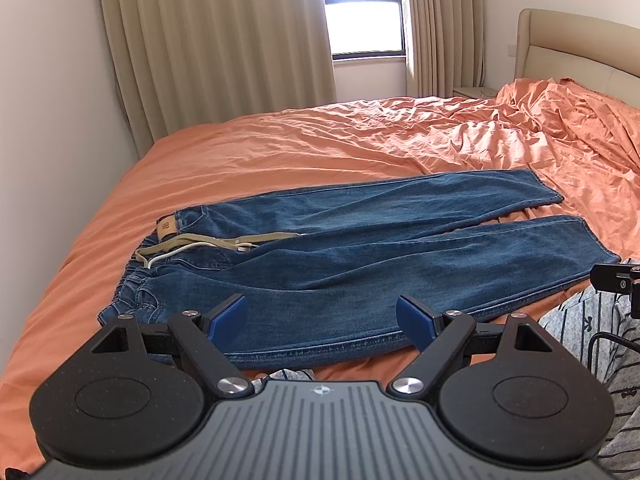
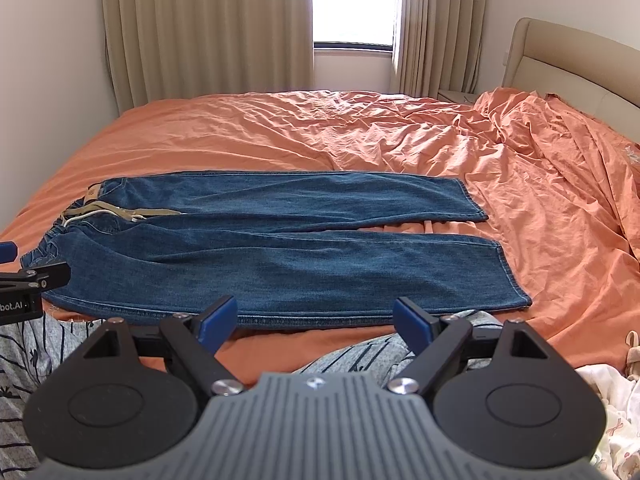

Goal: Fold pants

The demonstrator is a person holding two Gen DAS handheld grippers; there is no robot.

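Observation:
Blue jeans lie flat on the orange bed, waistband with a tan drawstring at the left, both legs stretching right and slightly apart at the hems. They also show in the right wrist view. My left gripper is open and empty, hovering over the near edge of the jeans by the hip. My right gripper is open and empty, just in front of the near leg's lower edge. Part of the left gripper shows at the left edge of the right wrist view.
The orange sheet is rumpled at the right, toward the beige headboard. Grey striped clothing lies at the near edge. White patterned fabric sits at the near right. Curtains and a window stand behind the bed.

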